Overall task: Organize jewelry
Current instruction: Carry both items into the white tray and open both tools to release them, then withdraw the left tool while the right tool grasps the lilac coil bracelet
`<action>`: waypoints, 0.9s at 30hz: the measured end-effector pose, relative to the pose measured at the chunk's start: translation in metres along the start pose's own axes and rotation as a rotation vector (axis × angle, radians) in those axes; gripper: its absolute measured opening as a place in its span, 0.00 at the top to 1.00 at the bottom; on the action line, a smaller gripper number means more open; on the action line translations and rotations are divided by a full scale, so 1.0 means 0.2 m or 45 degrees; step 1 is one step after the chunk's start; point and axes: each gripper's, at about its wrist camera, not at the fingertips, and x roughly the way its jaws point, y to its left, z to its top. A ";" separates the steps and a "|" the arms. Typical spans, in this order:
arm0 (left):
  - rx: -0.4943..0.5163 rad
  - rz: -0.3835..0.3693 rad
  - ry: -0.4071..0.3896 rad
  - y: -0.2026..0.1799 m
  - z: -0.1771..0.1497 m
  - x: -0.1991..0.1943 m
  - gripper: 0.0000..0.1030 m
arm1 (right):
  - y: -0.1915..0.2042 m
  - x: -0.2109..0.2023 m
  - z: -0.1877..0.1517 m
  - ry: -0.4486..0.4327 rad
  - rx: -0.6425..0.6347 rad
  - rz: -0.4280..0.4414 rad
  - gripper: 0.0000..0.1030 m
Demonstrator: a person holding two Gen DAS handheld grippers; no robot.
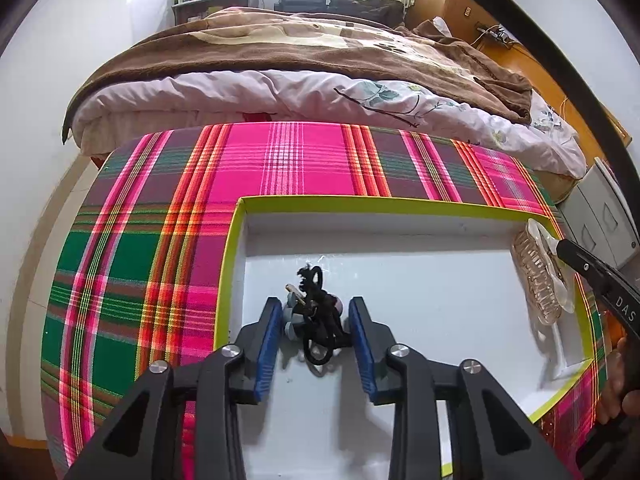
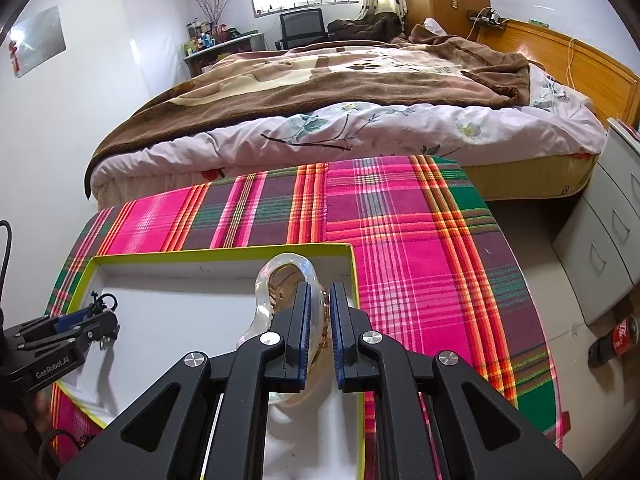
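A white tray with a lime-green rim [image 1: 360,201] lies on the plaid cloth; it also shows in the right wrist view [image 2: 224,253]. In the left wrist view my left gripper [image 1: 316,328] is open, its blue pads either side of a tangle of black cord and grey beads [image 1: 316,316] lying on the tray floor. In the right wrist view my right gripper [image 2: 320,328] is shut on a clear amber hair claw clip [image 2: 280,276], held over the tray's right side. The clip also shows in the left wrist view [image 1: 538,276].
The pink, green and orange plaid cloth [image 2: 420,260] covers the table. A bed with brown blanket [image 2: 340,80] stands behind it. White drawers [image 2: 604,232] stand at right, with a cola bottle [image 2: 614,340] on the floor.
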 end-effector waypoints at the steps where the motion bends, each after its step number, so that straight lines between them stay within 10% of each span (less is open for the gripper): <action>1: 0.000 -0.006 0.001 0.00 0.00 0.00 0.61 | 0.00 0.00 0.00 0.001 0.000 0.004 0.90; 10: -0.002 -0.020 0.003 -0.02 -0.01 -0.01 0.48 | 0.00 0.00 0.00 0.005 0.005 0.003 0.84; 16: -0.026 -0.039 -0.012 -0.01 -0.02 -0.06 0.39 | 0.00 -0.04 -0.01 -0.017 0.010 0.028 0.62; 27: -0.029 -0.075 -0.082 0.01 -0.15 -0.32 0.27 | 0.00 -0.31 -0.11 -0.099 0.006 0.082 0.62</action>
